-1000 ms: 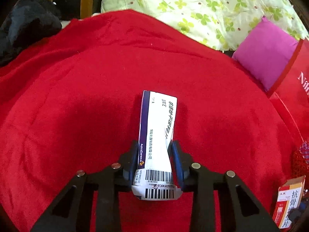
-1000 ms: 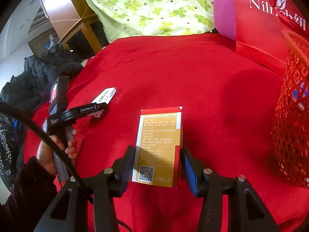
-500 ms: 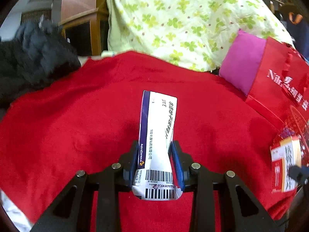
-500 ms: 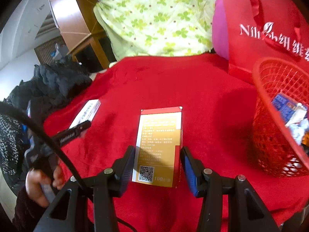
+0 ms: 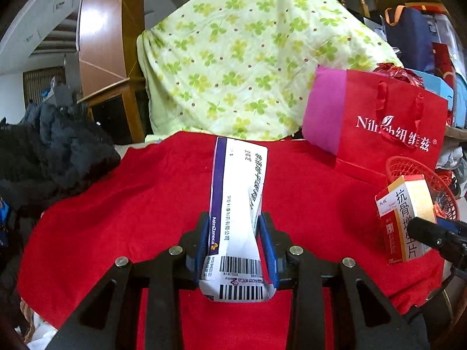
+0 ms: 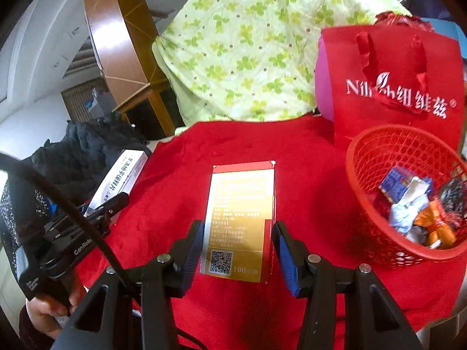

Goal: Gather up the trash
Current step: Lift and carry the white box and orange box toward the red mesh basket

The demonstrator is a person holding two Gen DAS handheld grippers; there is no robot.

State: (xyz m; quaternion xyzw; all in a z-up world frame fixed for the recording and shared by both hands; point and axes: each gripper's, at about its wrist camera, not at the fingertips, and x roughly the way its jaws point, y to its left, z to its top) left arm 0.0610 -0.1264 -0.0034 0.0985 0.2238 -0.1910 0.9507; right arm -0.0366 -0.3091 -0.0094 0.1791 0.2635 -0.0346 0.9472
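A lived-in home, likely a sitting or dining corner — red cloth (image 5: 122,218) spread over a table, a clover-print quilt (image 5: 248,58) draped over furniture behind it. Dark coats (image 5: 58,151) lie heaped at the left beside a wooden frame (image 5: 128,67). A red gift bag (image 6: 394,87) and a red mesh basket (image 6: 376,192) of scraps stand on the cloth — household clutter behind.

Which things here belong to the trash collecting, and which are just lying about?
Job:
white and purple medicine carton in left gripper
gold and red pill box in right gripper
red mesh plastic basket

Lying about:
red paper gift bag
green clover-print quilt
black padded jacket
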